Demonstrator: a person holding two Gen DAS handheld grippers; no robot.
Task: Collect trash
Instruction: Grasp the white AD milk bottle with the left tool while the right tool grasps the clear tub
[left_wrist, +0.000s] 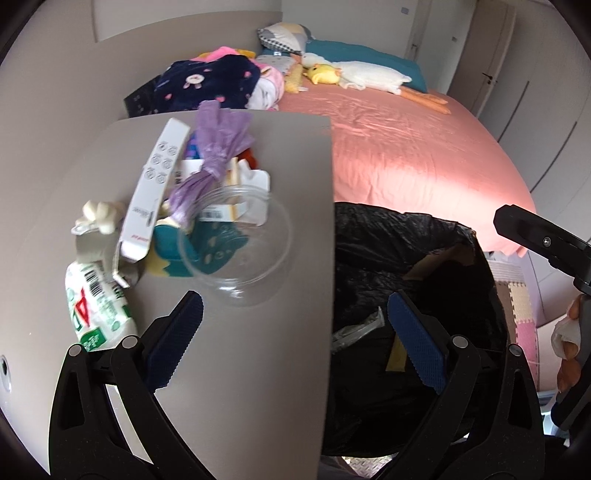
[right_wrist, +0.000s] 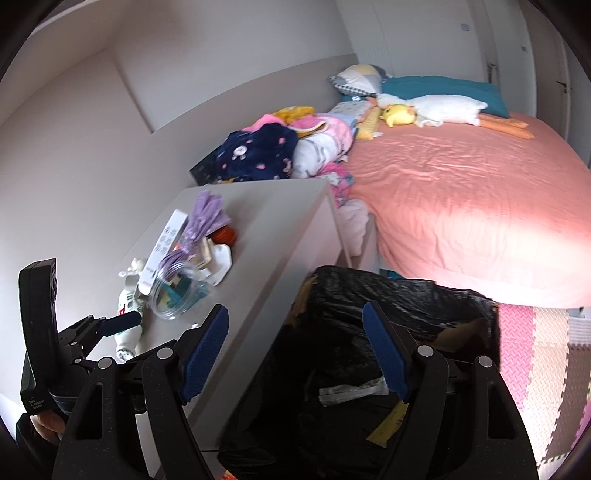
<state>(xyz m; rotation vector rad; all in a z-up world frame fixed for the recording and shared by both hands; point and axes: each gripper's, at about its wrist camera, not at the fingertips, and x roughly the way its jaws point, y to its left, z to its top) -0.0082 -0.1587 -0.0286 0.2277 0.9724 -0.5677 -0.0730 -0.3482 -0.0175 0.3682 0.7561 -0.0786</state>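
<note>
On the grey bedside table (left_wrist: 258, 332) lies a pile of trash: a clear plastic jar (left_wrist: 236, 251) on its side, a long white carton (left_wrist: 155, 184), a purple plastic bag (left_wrist: 216, 147) and a white-and-green bottle (left_wrist: 96, 310). My left gripper (left_wrist: 295, 325) is open and empty, straddling the table's right edge just short of the jar. Beside the table stands a bin lined with a black bag (right_wrist: 369, 325) holding wrappers. My right gripper (right_wrist: 295, 347) is open with nothing between its pads, above the bin's mouth. The jar (right_wrist: 177, 291) lies to its left.
A bed with a pink sheet (right_wrist: 461, 192) fills the right, with plush toys (right_wrist: 443, 107) and heaped clothes (right_wrist: 266, 151) near the headboard. Pink and cream foam mats (right_wrist: 535, 369) cover the floor right of the bin. A person's hand (left_wrist: 569, 343) holds the right tool.
</note>
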